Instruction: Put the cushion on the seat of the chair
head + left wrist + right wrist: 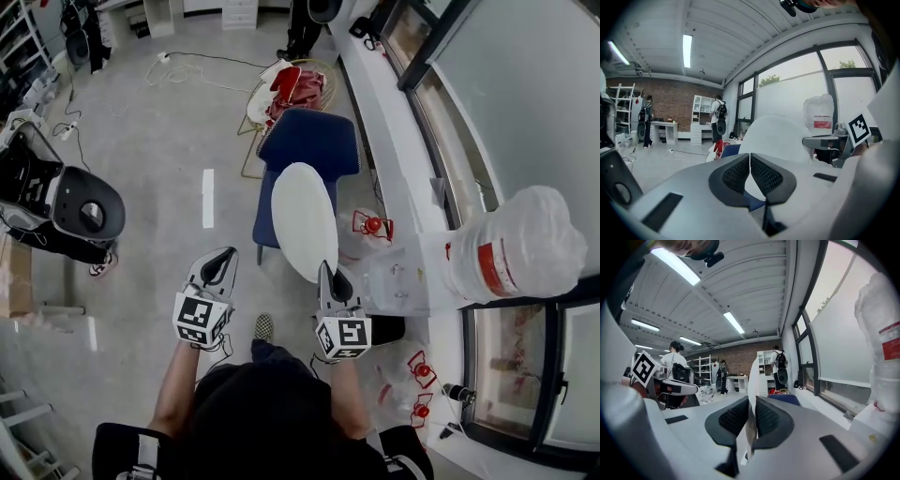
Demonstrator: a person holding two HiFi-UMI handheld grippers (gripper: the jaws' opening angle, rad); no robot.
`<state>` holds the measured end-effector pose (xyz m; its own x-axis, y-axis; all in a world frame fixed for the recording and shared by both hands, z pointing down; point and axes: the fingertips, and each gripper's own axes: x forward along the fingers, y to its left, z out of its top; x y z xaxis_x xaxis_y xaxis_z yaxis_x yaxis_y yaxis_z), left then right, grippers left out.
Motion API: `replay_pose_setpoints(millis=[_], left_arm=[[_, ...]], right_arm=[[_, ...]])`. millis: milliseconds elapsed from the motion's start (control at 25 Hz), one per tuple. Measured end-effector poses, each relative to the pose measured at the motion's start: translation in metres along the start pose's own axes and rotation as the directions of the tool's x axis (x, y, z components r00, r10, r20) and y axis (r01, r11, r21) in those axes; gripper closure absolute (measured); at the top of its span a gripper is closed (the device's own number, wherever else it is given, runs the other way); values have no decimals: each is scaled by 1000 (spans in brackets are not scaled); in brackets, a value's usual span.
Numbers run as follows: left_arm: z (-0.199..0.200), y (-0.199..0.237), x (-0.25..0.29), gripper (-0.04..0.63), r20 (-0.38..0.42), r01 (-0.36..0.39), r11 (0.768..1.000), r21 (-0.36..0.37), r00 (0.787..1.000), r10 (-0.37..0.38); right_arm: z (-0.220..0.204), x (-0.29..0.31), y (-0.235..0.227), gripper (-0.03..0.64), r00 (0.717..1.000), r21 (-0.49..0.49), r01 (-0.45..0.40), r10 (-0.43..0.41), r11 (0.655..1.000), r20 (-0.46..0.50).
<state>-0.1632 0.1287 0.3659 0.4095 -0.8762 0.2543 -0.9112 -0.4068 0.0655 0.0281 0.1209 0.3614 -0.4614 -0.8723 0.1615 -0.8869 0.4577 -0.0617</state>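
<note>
A white oval cushion (304,218) hangs on edge in front of me, over the near end of a blue chair (310,141). My right gripper (325,272) is shut on the cushion's near edge; in the right gripper view the thin white cushion (751,394) runs between the black pads, with the blue chair (785,399) just beyond. My left gripper (224,257) is to the left of the cushion, shut with nothing held. The left gripper view shows its pads (765,174) meeting, with the cushion (780,136) and the right gripper (830,140) beyond them.
A wire chair with red cloth (295,84) stands behind the blue chair. A grey round machine (80,211) sits at the left. A white window ledge (398,159) runs along the right with a wrapped white bundle (511,244). Cables (178,66) lie on the floor.
</note>
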Motion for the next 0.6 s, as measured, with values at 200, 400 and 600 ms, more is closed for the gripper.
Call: replay_pose_setpoints(millis=[200,400,600], left_arm=[[1,-1,26,572,-18,-12,1000,16,1000,12],[2,-4,35,572,-28,-19,1000,20,999,20],[-6,-6,42,572,-59,-20,999,27,998,22]], right_arm=[[-8,21,-23,571,1000,25,-16,16,1000,-6],[-18,31,-35,571,1000,51,-20,21,999,-14],[-27,36,-41,571,1000,76,-18,20,997,-19]])
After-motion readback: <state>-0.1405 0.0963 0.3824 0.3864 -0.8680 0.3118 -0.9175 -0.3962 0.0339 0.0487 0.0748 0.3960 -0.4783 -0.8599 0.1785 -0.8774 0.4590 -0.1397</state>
